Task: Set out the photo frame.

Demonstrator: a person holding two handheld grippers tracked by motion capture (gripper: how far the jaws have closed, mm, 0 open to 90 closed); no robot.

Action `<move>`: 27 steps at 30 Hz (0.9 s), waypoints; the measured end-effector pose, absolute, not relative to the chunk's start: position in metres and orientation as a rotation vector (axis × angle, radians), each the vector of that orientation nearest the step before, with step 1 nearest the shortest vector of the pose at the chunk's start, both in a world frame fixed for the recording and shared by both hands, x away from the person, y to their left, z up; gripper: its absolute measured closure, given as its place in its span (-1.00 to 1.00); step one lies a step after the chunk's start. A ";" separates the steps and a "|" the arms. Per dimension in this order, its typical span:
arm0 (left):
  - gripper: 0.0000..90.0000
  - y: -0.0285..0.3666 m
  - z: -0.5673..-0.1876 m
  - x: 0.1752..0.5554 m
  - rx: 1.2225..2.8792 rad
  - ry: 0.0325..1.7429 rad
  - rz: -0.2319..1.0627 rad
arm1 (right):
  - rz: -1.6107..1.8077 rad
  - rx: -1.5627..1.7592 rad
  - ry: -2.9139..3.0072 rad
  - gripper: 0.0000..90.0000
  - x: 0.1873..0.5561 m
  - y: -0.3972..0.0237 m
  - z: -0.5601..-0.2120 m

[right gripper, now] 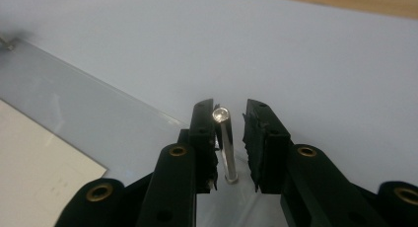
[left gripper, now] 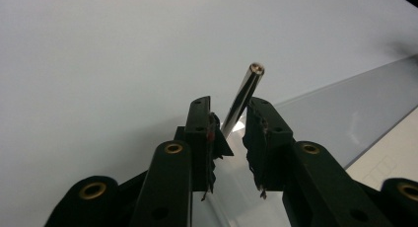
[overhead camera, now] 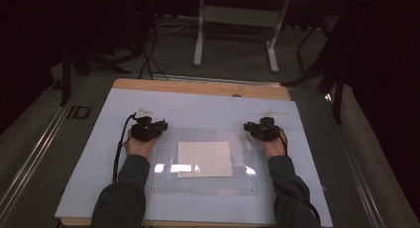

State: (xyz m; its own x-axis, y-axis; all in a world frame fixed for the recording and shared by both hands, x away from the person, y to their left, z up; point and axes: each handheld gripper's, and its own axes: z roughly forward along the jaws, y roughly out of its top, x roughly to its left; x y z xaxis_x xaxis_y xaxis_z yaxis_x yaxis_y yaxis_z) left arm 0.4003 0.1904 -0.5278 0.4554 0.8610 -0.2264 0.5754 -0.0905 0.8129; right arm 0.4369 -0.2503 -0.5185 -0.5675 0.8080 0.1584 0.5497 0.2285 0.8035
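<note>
From above, a person's two hands rest on a pale blue table mat (overhead camera: 89, 153), each holding a black two-jaw gripper at an upper corner of a clear acrylic plate (overhead camera: 205, 183) with a cream paper sheet (overhead camera: 204, 159) on it. The left gripper (left gripper: 228, 128) view reveals what the high view cannot: a slim silver metal post (left gripper: 244, 96) leaning between jaws that stand spread, with gaps on both sides. The right gripper (right gripper: 229, 138) view shows a second upright steel standoff (right gripper: 224, 138) on the plate's corner, close against the left jaw, the jaws likewise apart.
</note>
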 end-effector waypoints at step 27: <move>0.85 0.183 -0.520 0.403 1.754 1.175 0.462 | 1.319 1.244 2.167 0.84 0.430 -0.252 -0.514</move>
